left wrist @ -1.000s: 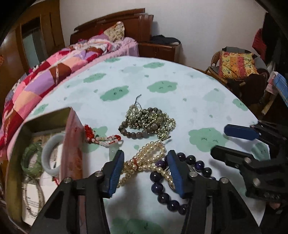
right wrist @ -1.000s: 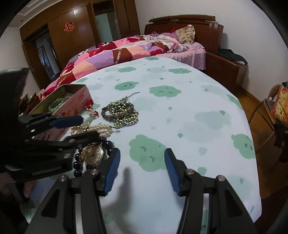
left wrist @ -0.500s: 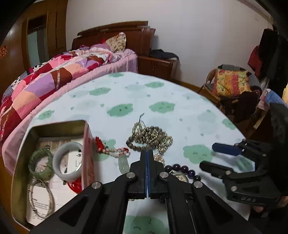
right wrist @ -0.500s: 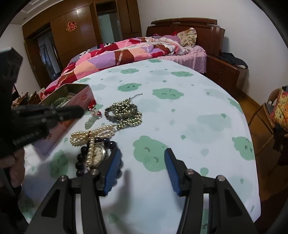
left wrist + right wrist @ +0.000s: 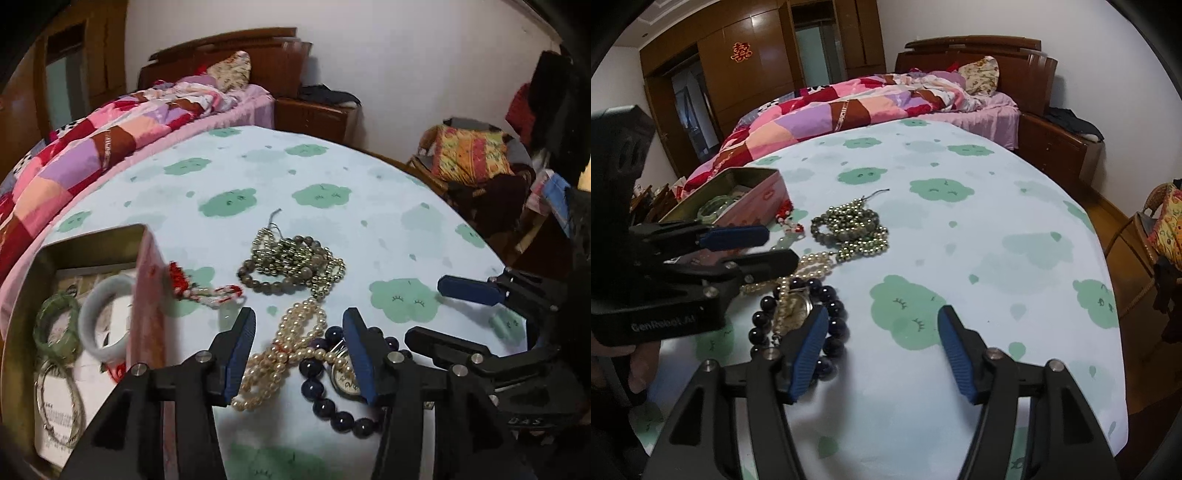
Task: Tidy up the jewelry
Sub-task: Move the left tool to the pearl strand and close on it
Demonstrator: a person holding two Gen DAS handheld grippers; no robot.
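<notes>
My left gripper is open and empty, low over a pearl strand that lies between its fingers. A watch sits inside a dark bead bracelet by the right finger. Grey-gold bead bracelets and a red-white charm lie beyond. An open tin box at left holds a green bangle, a white bangle and wire hoops. My right gripper is open and empty; its left finger overlaps the dark bead bracelet.
The jewelry lies on a table with a pale cloud-print cloth. A bed with a patchwork quilt stands behind it. A chair with a bright cushion stands at right, beyond the table's edge.
My left gripper was open, shut half a second ago while raised, and is open again over the pearl strand. The pearls lie on the cloth. The right gripper has hardly moved.
</notes>
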